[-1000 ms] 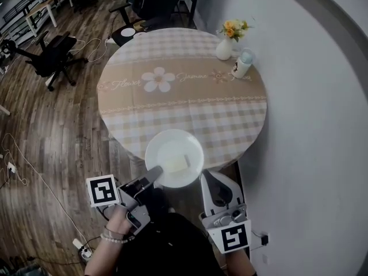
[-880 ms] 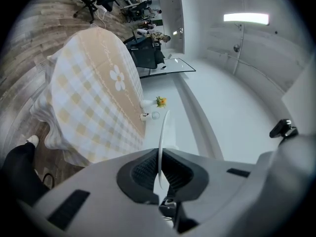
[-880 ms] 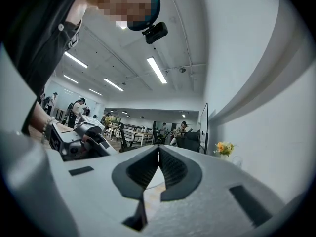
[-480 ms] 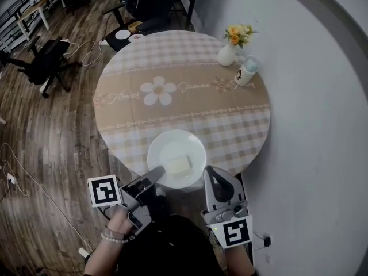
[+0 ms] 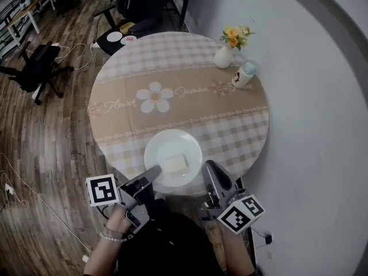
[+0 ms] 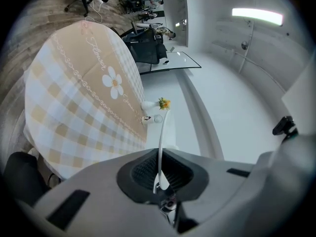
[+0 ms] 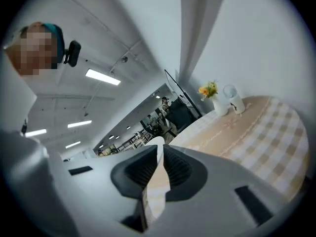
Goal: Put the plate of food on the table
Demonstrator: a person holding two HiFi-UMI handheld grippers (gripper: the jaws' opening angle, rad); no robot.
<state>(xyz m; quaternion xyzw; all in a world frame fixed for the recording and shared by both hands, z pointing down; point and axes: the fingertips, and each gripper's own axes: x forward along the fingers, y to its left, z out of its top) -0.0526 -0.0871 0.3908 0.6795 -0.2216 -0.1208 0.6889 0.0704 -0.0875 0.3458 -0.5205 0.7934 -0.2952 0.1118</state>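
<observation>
A white plate carrying a pale square piece of food sits over the near edge of the round checked table; whether it touches the cloth I cannot tell. My left gripper is shut on the plate's near-left rim, and that rim shows edge-on between its jaws in the left gripper view. At the near-right rim my right gripper is rolled to one side. In the right gripper view the white rim lies between its nearly closed jaws.
A white vase of yellow flowers and a small lidded cup stand at the table's far right. A white wall curves along the right. On the wooden floor to the left are an office chair, cables and a dark stool.
The plate has moved farther over the table's near edge, with both grippers following. My right gripper has rolled, so its marker cube is now tilted.
</observation>
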